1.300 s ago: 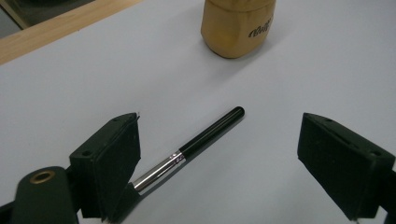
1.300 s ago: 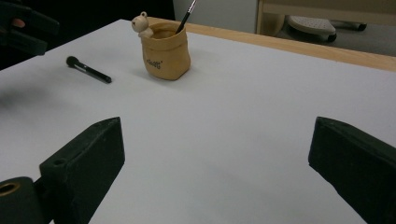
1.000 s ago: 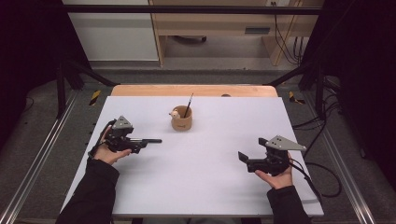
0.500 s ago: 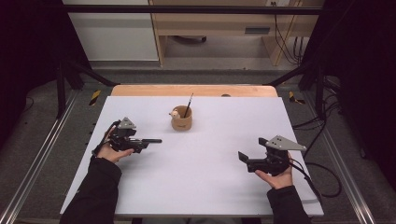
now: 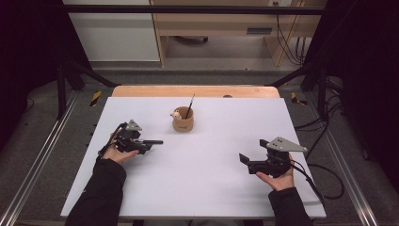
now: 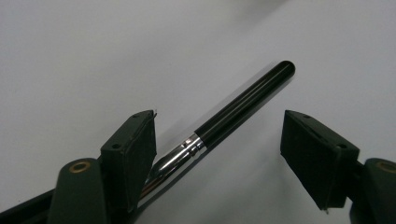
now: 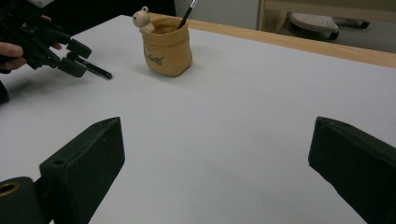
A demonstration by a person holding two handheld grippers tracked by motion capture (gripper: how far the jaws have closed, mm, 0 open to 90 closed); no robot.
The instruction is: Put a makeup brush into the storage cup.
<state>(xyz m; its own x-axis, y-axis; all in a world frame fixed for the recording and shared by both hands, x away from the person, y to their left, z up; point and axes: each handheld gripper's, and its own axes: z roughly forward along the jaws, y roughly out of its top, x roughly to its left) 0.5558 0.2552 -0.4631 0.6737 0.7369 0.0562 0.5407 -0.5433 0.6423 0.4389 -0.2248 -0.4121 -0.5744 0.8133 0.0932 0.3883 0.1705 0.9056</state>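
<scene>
There are 2 grippers, w/ 2 black jaws each: the left gripper (image 5: 141, 143) and the right gripper (image 5: 248, 162). 2 hands hold them, 1 each. There are 2 brushes: 1 black brush (image 6: 243, 105) lies on the tabletop (image 5: 211, 155) and 1 brush (image 5: 190, 104) stands in the cup. There is 1 tan cup (image 5: 183, 121), w/ 1 little bear (image 7: 141, 18) on its rim. 1 white tabletop.

Only the pen cup (image 5: 182, 120) interrupts the open white table (image 5: 211, 179) between the claws.
</scene>
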